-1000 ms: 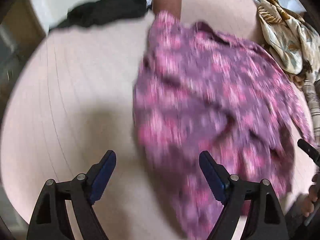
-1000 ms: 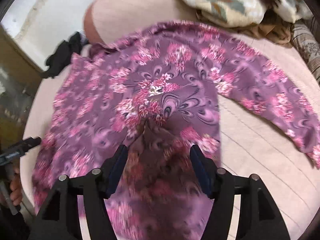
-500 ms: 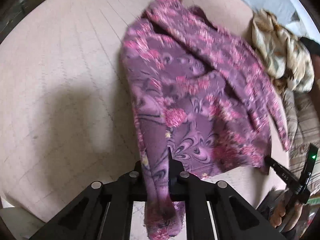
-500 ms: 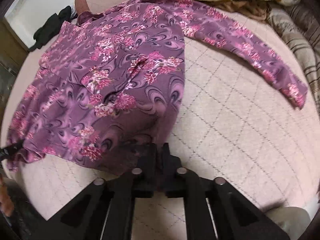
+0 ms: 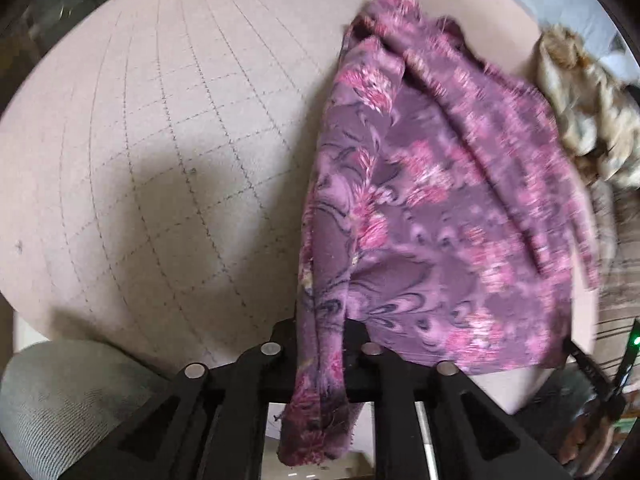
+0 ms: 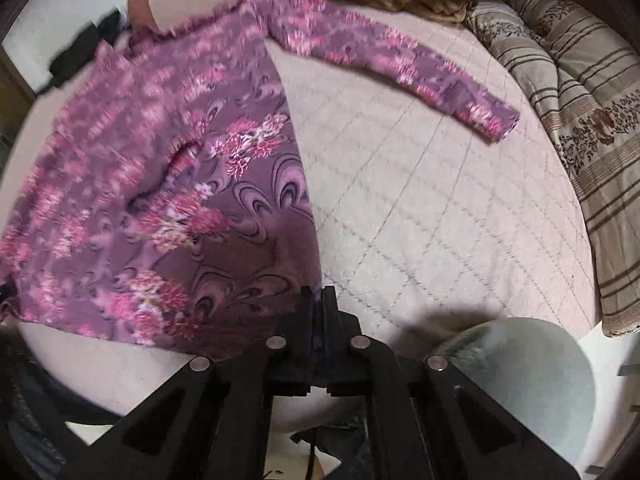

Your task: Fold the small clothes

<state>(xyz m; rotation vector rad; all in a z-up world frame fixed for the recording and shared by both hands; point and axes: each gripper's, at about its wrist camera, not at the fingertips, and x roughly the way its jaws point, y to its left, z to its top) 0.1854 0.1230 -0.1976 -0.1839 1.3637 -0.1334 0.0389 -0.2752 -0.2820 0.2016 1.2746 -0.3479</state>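
Note:
A purple floral long-sleeved top (image 5: 432,208) lies stretched over the pink quilted bed (image 5: 168,152). My left gripper (image 5: 320,344) is shut on one bottom corner of it, with a bunch of fabric hanging through the jaws. In the right wrist view the top (image 6: 160,184) spreads to the left, with one sleeve (image 6: 408,60) lying out flat toward the right. My right gripper (image 6: 318,300) is shut on the other bottom corner of the hem. Both grippers hold the hem at the near edge of the bed.
A heap of patterned clothes (image 5: 584,104) lies at the far right of the bed. A striped floral blanket (image 6: 580,120) lies along the right. A dark garment (image 6: 80,56) lies at the far left. A grey chair seat (image 6: 528,384) stands below the bed edge.
Both grippers went from open over the top to shut on its bottom hem, then drew it back toward the near bed edge, stretching the fabric out flatter.

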